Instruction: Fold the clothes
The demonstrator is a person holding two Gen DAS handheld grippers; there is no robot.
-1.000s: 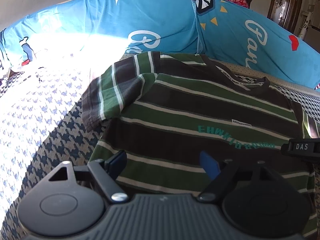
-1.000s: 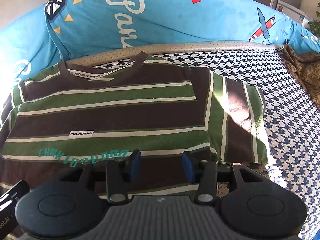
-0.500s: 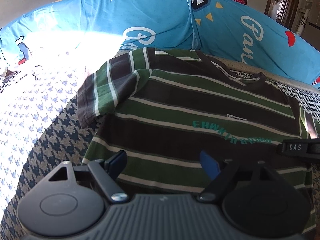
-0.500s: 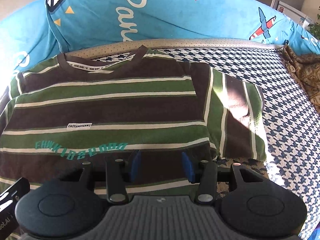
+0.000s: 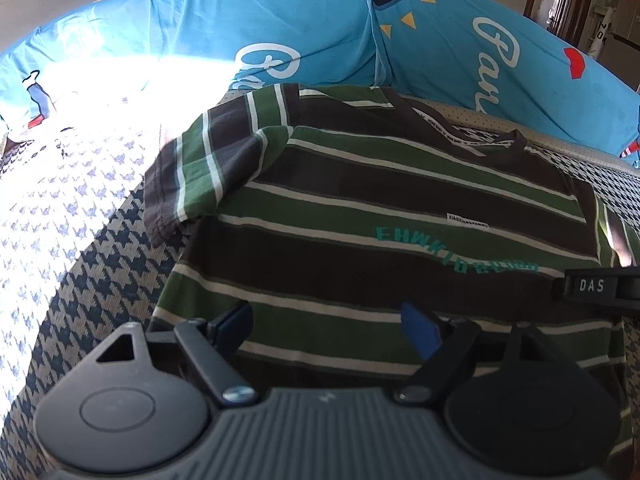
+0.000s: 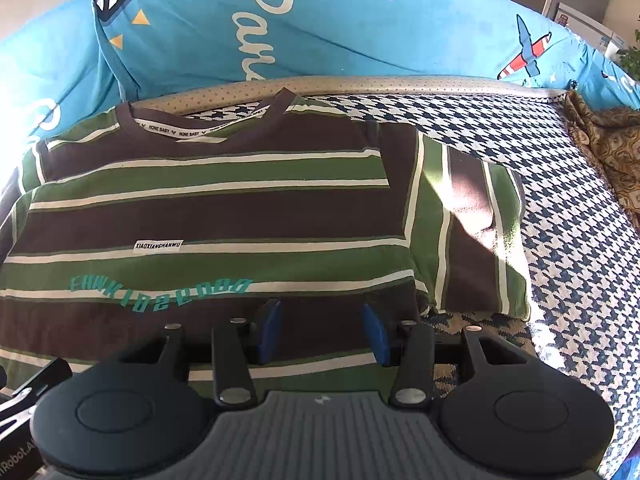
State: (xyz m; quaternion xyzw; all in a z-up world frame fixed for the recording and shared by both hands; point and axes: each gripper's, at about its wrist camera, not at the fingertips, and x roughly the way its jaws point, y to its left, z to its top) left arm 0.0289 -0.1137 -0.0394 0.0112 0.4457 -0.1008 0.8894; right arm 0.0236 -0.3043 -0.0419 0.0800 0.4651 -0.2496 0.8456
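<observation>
Both grippers have drifted slightly left over the green, brown and white striped cotton T-shirt [image 5: 400, 216]. Left wrist view: the left gripper [image 5: 328, 330] gapes wide, empty, above the near hem; the far-left sleeve lies rumpled and may fold crooked. Right wrist view: the right gripper [image 6: 322, 330], half open, holds nothing; the shirt lies flat on the blue-white houndstooth sofa cover [image 6: 580, 280], which a pinch could catch too.

- The T-shirt [image 6: 224, 216] in front of me has broad brown and green stripes parted by thin white lines, with teal lettering.
- The cover [image 6: 560, 248] under it is a navy-and-white houndstooth.
- The cushions [image 6: 340, 32] behind are bright blue with white script.
- My hand-held gripper's pads [image 5: 416, 330] are blue.
- A crumpled fabric [image 6: 612, 152] at the far right looks gold-brown, perhaps patterned.
</observation>
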